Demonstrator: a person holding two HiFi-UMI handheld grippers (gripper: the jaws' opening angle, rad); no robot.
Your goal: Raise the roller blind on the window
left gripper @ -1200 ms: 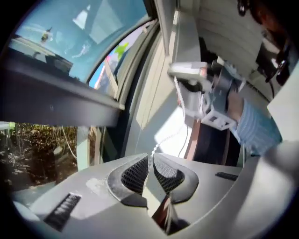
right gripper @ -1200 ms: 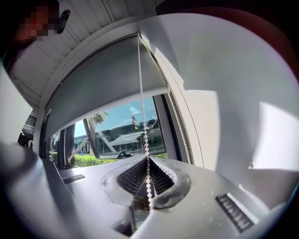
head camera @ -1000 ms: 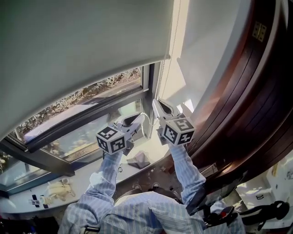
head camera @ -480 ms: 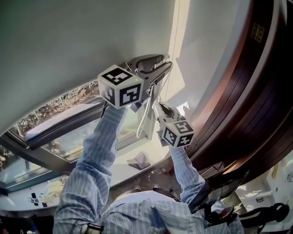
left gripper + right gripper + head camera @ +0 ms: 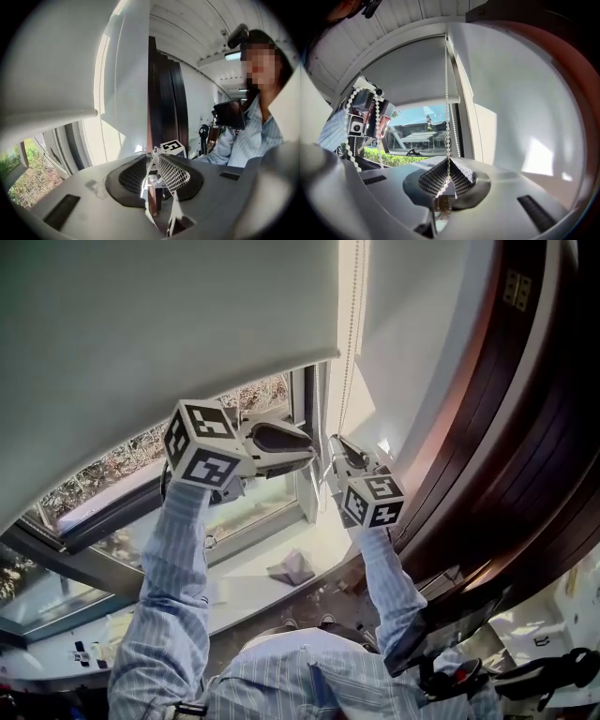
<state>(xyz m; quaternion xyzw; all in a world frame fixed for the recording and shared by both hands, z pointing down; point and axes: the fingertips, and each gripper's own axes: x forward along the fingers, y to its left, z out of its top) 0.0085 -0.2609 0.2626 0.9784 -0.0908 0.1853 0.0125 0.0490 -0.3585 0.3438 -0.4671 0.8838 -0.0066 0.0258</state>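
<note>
The grey roller blind [image 5: 169, 334] covers the upper window, and its bottom bar [image 5: 314, 358] hangs above both grippers. A white bead chain [image 5: 352, 324] drops along the window's right side. My right gripper [image 5: 335, 442] is shut on the bead chain [image 5: 446, 93], which is pinched at the tip of the right gripper [image 5: 449, 160]. My left gripper [image 5: 314, 448] points at it from the left, at about the same height. In the left gripper view the bead chain [image 5: 151, 165] runs between the mesh pads [image 5: 176, 173] of the left gripper [image 5: 153, 154]. Those jaws have just been closing and stand slightly apart.
Dark wooden panelling [image 5: 506, 427] rises close on the right. The dark window frame [image 5: 307, 418] stands just behind the grippers. A crumpled cloth [image 5: 291, 568] lies on the white sill [image 5: 244, 587], with small items [image 5: 84, 651] at its left end.
The left gripper rose from below the right gripper to the blind's bottom bar, then dropped to the right gripper's height. Its jaws came off the chain. The right gripper stayed shut on the chain.
</note>
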